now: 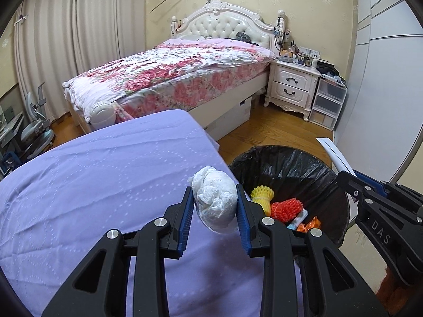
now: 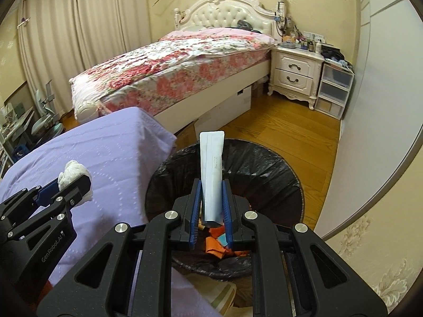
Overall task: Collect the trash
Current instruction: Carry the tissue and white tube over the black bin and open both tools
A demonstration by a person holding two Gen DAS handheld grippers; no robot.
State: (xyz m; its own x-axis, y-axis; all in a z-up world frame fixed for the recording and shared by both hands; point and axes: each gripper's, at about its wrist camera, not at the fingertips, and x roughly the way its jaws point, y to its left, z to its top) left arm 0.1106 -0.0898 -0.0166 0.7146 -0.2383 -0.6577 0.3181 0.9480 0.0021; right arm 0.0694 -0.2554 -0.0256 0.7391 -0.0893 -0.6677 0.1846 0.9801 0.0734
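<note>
**Both hands loaded, one still short of the bin**

The risk sits on the left. The left gripper (image 1: 214,212) pinches a crumpled white tissue wad (image 1: 214,203) between its jaws, but the wad hangs over the edge of the lilac quilted cloth (image 1: 92,185), just beside the rim of the round bin lined with a black plastic bag (image 1: 290,169), not over its mouth. Let go here and I judge it would drop onto the cloth or slip down between the cloth and the bin. It is soft and only lightly squeezed, so a quick swing could also shake it loose.

The right gripper (image 2: 212,200) looks better placed. Its jaws are pressed tight on the lower end of a flat white paper sachet with a printed date (image 2: 211,163), which stands upright out of them, directly above the bin opening (image 2: 264,163). The sachet is light and broad, so it might flutter and catch on the slack liner at the rim.

Inside the bin lie a yellow foam fruit net (image 1: 261,194), a red foam net (image 1: 286,208) and orange wrappers (image 2: 215,245).
</note>
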